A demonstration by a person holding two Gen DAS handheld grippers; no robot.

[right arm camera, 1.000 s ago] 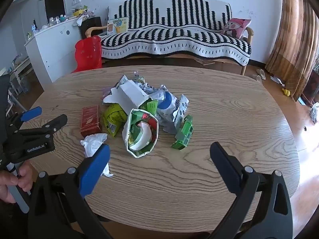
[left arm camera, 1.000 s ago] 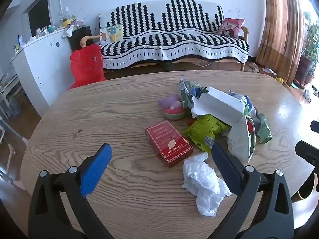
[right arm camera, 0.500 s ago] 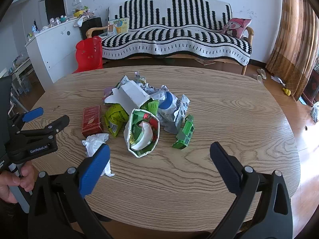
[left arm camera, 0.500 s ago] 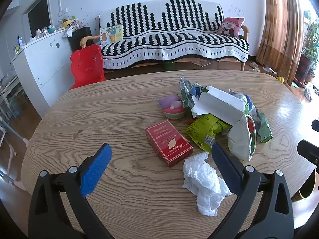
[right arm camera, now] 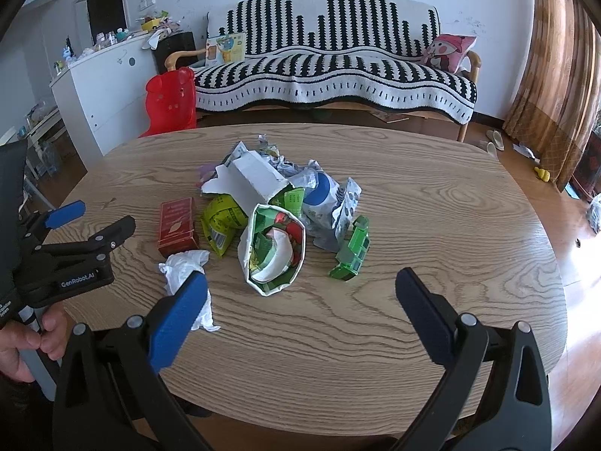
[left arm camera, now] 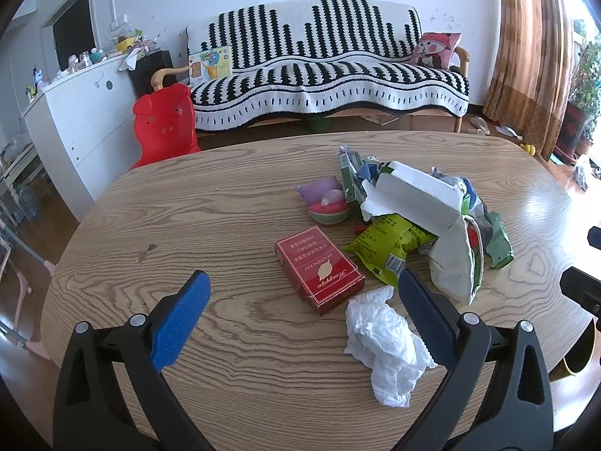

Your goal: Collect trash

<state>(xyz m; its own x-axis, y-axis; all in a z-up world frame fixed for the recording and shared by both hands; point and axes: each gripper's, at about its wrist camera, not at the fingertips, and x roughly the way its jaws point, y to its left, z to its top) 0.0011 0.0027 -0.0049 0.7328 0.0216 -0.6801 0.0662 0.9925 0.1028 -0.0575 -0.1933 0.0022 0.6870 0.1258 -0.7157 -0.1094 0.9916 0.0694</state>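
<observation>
A heap of trash lies on the oval wooden table [left arm camera: 225, 225]: a red cigarette pack [left arm camera: 319, 268], a crumpled white tissue [left arm camera: 387, 342], a yellow-green snack bag [left arm camera: 387, 242], a torn white box [left arm camera: 417, 199] and an open printed bag [right arm camera: 272, 250]. A green carton [right arm camera: 353, 250] lies at the heap's right. My left gripper [left arm camera: 300, 297] is open and empty, just short of the red pack and tissue. It also shows in the right wrist view [right arm camera: 90, 218]. My right gripper [right arm camera: 300, 293] is open and empty, just short of the printed bag.
A small pink and purple toy [left arm camera: 326, 203] sits behind the red pack. Beyond the table stand a striped sofa [left arm camera: 330, 79], a red plastic chair [left arm camera: 165, 124] and a white cabinet [left arm camera: 82, 112]. Curtains [left arm camera: 533, 56] hang at the right.
Both views have crept slightly forward toward the heap. Both grippers stay open and empty.
</observation>
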